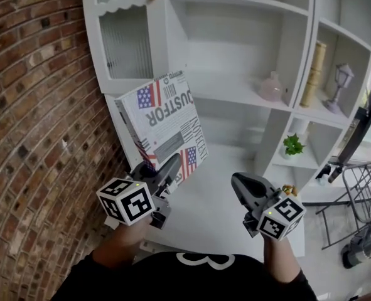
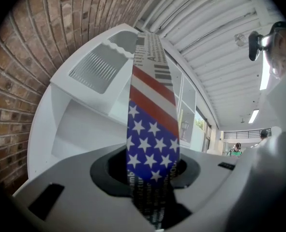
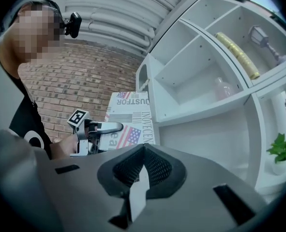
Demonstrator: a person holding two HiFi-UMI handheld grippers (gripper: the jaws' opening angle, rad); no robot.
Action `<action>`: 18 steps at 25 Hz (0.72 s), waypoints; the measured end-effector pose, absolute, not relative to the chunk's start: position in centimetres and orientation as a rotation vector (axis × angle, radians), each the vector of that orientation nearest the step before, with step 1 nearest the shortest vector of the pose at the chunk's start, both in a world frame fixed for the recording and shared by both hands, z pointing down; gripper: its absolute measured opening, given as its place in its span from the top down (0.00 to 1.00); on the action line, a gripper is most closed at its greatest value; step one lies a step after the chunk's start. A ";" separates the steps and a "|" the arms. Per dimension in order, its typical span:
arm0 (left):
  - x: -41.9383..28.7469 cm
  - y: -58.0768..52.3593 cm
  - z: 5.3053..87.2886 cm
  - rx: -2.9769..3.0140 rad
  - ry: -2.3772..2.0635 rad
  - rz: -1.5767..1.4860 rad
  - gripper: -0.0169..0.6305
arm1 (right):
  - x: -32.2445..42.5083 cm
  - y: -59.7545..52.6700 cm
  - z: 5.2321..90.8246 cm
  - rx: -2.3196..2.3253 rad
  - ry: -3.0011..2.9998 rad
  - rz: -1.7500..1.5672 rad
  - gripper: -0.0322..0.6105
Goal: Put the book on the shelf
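White shelving (image 1: 235, 93) fills the head view. The book (image 1: 163, 121) hangs in the air before its left bays, tilted and held only by its lower edge in the left claw (image 1: 166, 171). The right claw (image 1: 243, 192) hovers apart, nearer the person. Such a low, one-edged hold could let the book swing or slip as it is raised, or knock a divider.

In the left gripper view the jaws are clamped on the book's thin edge, with stars and red stripes rising from between them.

In the right gripper view the jaws meet on nothing. The cover shows flag prints and large lettering; it seems glossy and stiff, though the distance leaves that uncertain.
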State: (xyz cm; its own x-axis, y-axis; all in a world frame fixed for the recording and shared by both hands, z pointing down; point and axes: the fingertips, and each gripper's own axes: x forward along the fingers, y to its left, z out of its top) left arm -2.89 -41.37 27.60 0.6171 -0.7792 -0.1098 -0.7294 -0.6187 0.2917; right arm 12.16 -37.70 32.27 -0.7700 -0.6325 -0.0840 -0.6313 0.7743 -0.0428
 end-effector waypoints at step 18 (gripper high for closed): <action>-0.5 -46.1 16.6 2.783 -1.497 -0.398 0.74 | 14.1 -39.5 29.8 -0.937 2.965 0.159 0.95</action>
